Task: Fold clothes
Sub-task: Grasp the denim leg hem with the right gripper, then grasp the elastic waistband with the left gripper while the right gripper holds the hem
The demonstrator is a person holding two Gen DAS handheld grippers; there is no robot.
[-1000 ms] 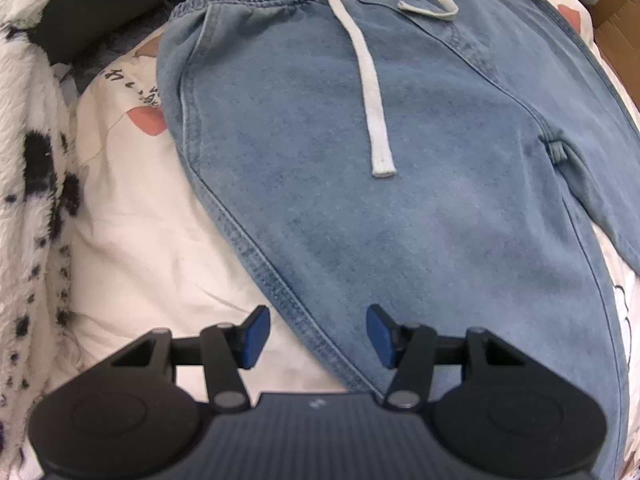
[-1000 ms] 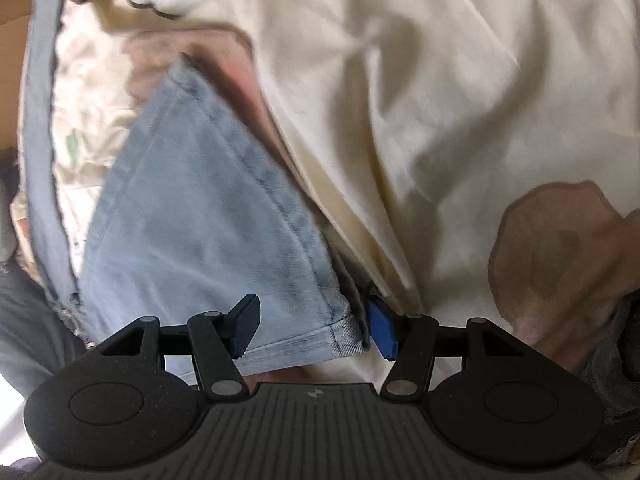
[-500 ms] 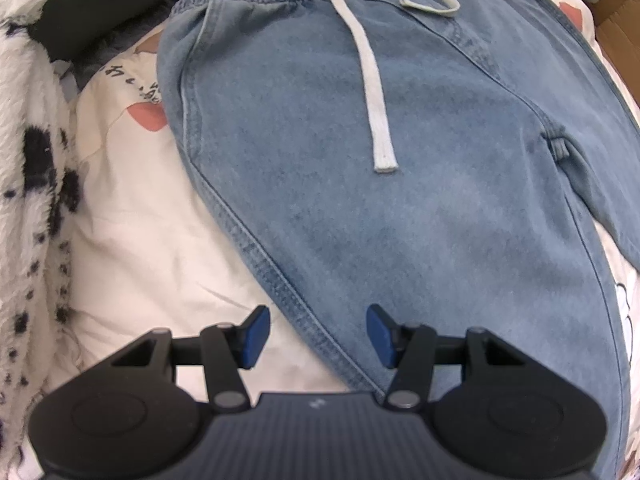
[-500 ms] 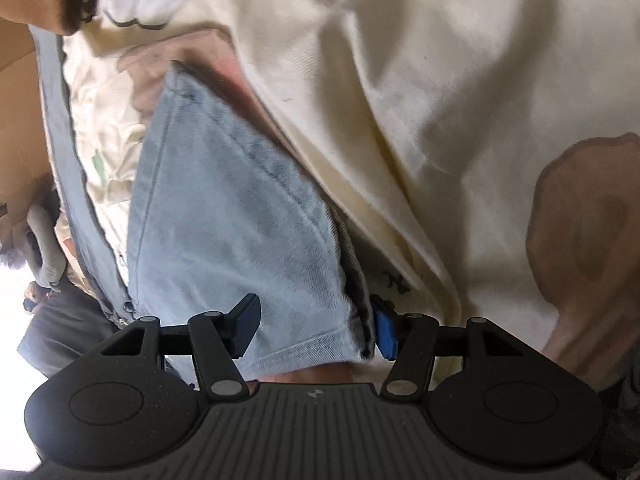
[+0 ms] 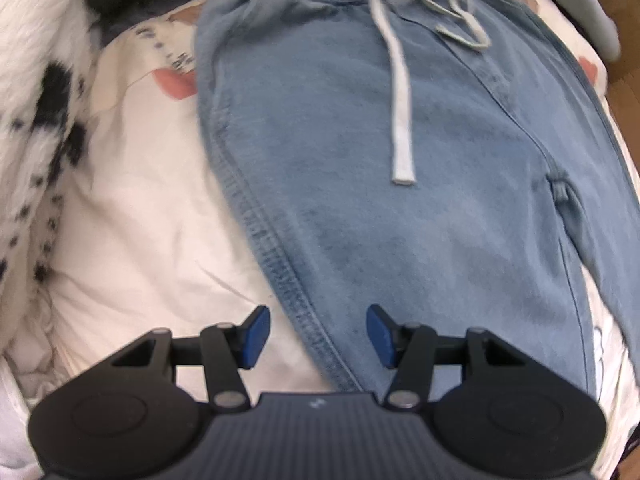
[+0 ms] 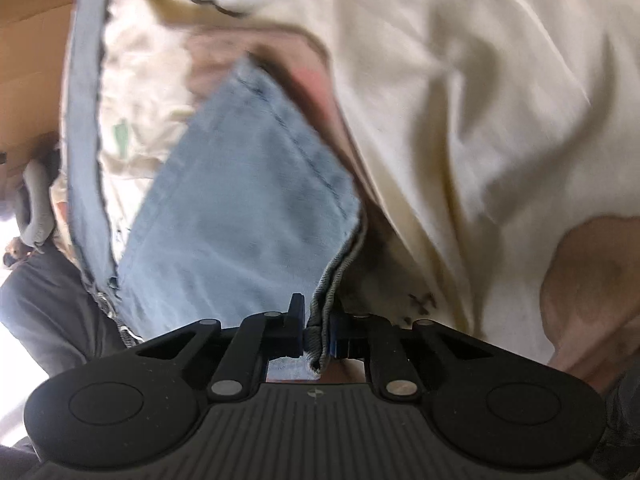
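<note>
Left wrist view: the jeans (image 5: 400, 184) are spread flat on a cream bedsheet (image 5: 132, 216), waistband far, white drawstring (image 5: 401, 92) lying down the front. The left gripper (image 5: 316, 336) is held wide open over the side seam, gripping nothing. On the right wrist view, the right gripper (image 6: 316, 336) is clamped on the hem of a trouser leg (image 6: 244, 216), lifted off the bedsheet.

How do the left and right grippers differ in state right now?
The left gripper is open, while the right gripper is shut on the jeans' hem. The left holds nothing, its blue pads straddling the jeans' side seam; the right pinches bunched denim. The left faces the jeans lying flat; the right's leg end hangs slack from its grip. Both are black with blue pads.
</note>
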